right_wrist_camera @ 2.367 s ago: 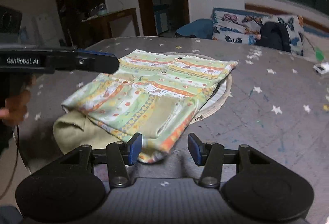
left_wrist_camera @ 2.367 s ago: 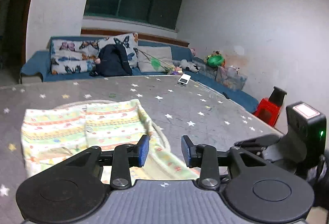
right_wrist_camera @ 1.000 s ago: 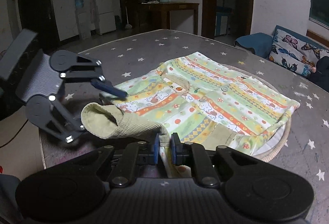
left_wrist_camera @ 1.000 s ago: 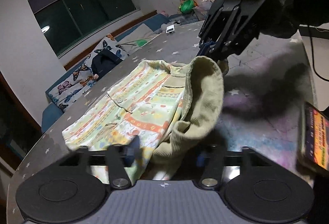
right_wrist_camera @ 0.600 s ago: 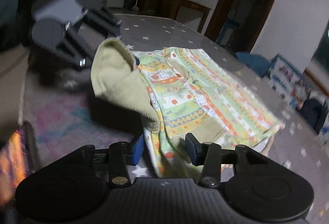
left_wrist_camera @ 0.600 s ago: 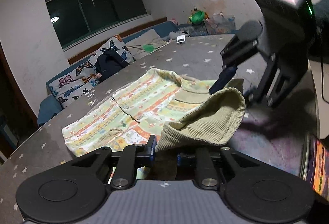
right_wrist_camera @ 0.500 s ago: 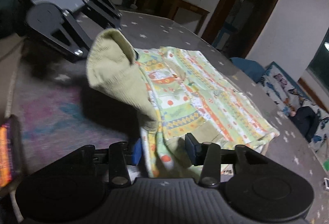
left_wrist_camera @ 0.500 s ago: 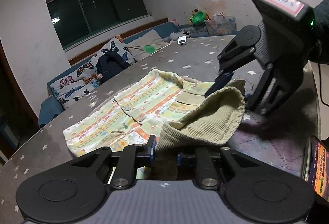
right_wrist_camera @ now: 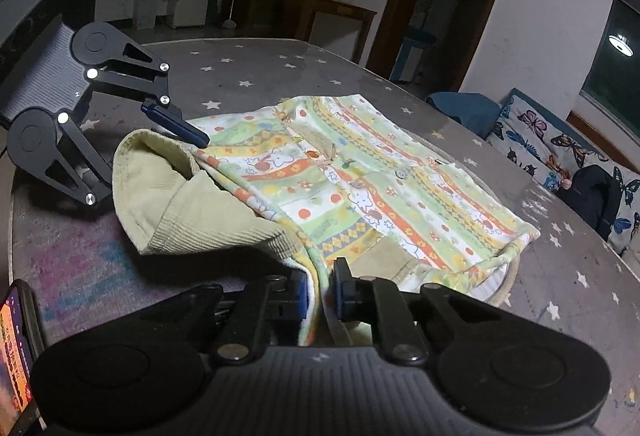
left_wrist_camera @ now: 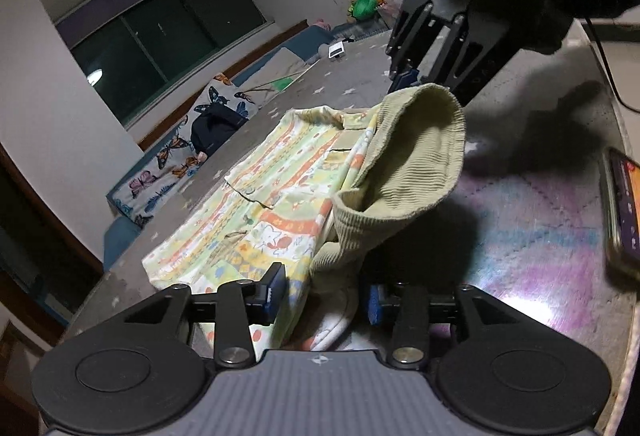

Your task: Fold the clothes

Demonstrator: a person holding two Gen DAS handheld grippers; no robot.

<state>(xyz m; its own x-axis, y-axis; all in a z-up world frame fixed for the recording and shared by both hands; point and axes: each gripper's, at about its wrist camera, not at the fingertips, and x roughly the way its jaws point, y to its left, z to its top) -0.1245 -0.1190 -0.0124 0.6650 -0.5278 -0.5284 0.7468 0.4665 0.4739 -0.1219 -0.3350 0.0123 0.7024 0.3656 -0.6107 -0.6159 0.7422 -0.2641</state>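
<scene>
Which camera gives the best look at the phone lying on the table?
The left wrist view: the phone lies at the right edge of the table, its lit screen and its side both visible, though blurred. The right wrist view catches only a glowing sliver of the phone in its bottom left corner.

One patterned garment point(right_wrist_camera: 384, 188) with one olive ribbed lining point(right_wrist_camera: 192, 204) is lying on one star-printed table point(right_wrist_camera: 280, 64). One phone point(left_wrist_camera: 624, 208) is resting at the table's edge, its screen glowing. One small white box point(left_wrist_camera: 336, 50) is sitting at the far side of the table. Two hand-held grippers are showing: the left hand-held gripper point(left_wrist_camera: 322, 296) and the right hand-held gripper point(right_wrist_camera: 322, 294). Beyond the table, one blue sofa point(left_wrist_camera: 120, 232) is carrying at least two butterfly-print cushions point(left_wrist_camera: 160, 172), and one dark bag point(left_wrist_camera: 212, 124) is sitting among them. One ceiling lamp point(right_wrist_camera: 621, 43) is shining.
</scene>
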